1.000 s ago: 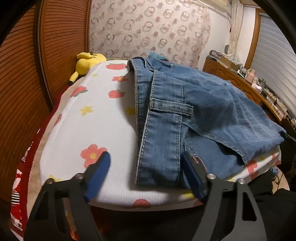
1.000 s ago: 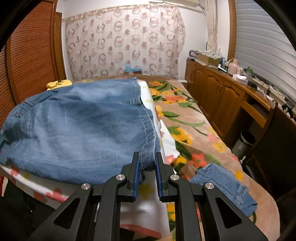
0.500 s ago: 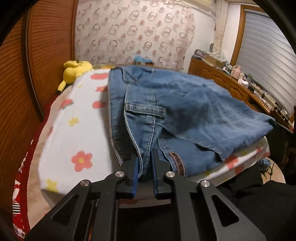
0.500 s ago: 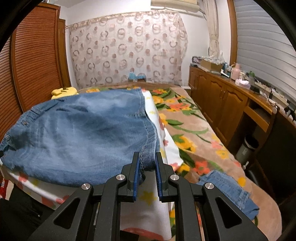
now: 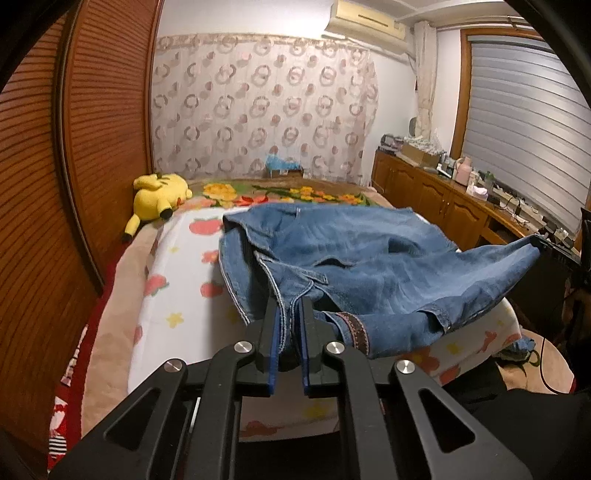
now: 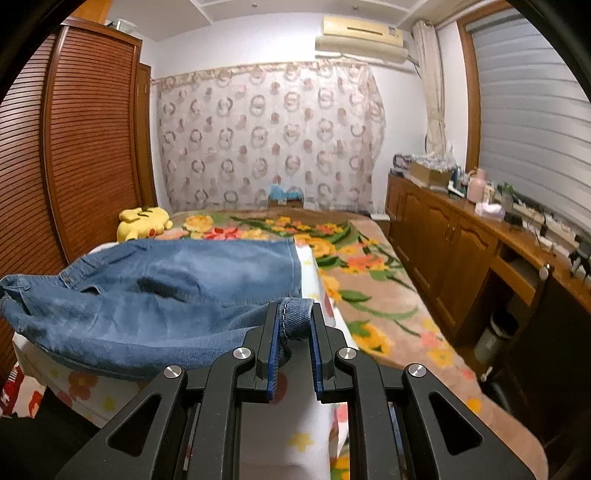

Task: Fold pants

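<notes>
Jeans [image 5: 369, 266] lifted since earlier – left tool [image 5: 287, 314] closing, gripping

Jeans [image 5: 369, 266] lie on flower-print cover [image 5: 177, 295], cover on bed blanket [image 6: 369, 295]. Left gripper [image 5: 287, 314] at jeans' near edge, fabric between its closing jaws; right gripper [image 6: 294, 317] at hem on opposite end, jaws clamped on it — denim stretched between them. Plush toy [image 5: 159, 195] behind jeans, far left, beside louvered wardrobe [image 5: 92, 147]. Curtain [image 6: 269, 136] behind bed; air conditioner [image 6: 362, 33] above curtain. Sideboard [image 6: 461, 236] along right of bed — clutter on top.
</notes>
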The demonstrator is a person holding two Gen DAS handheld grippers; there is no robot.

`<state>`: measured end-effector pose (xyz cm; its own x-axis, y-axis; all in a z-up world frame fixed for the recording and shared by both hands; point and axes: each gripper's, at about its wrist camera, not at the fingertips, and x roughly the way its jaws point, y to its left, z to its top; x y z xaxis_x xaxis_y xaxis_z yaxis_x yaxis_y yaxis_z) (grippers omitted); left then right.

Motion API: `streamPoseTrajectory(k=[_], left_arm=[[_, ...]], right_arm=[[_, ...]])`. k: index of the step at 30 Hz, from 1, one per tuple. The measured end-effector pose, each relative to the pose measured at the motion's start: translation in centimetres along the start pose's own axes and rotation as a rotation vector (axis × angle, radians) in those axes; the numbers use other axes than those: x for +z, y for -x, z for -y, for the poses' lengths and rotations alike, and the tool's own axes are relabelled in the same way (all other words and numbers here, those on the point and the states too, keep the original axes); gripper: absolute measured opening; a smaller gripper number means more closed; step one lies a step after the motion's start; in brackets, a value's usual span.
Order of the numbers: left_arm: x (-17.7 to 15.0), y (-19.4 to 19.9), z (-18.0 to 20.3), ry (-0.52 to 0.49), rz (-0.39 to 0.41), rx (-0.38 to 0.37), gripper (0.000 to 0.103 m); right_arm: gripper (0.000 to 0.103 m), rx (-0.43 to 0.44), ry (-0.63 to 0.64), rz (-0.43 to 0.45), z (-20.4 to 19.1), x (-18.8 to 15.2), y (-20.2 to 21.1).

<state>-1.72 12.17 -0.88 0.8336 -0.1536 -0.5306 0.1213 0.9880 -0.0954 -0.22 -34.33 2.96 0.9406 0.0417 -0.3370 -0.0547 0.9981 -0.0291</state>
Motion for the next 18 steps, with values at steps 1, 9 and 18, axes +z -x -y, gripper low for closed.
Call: streamPoseTrajectory(k=[1, 9, 18], left_arm=[[0.2, 0.3, 0.0, -0.003, 0.009, 0.001, 0.01], [2.0, 2.7, 0.2, -0.008, 0.077, -0.016, 0.009], [3.2, 0.0, -1.0, 0.005, 0.067, -0.003, 0.009]], right_arm=[[0.014, 0.0, 0.003, 0.01, -0.1, 0.0, 0.1], [0.014, -0.002, 0.02, 0.068, -0.1, -0.1, 0.4], [0.014, 0.005, 0.057, 0.095, -1.4, -0.3, -1.8]])
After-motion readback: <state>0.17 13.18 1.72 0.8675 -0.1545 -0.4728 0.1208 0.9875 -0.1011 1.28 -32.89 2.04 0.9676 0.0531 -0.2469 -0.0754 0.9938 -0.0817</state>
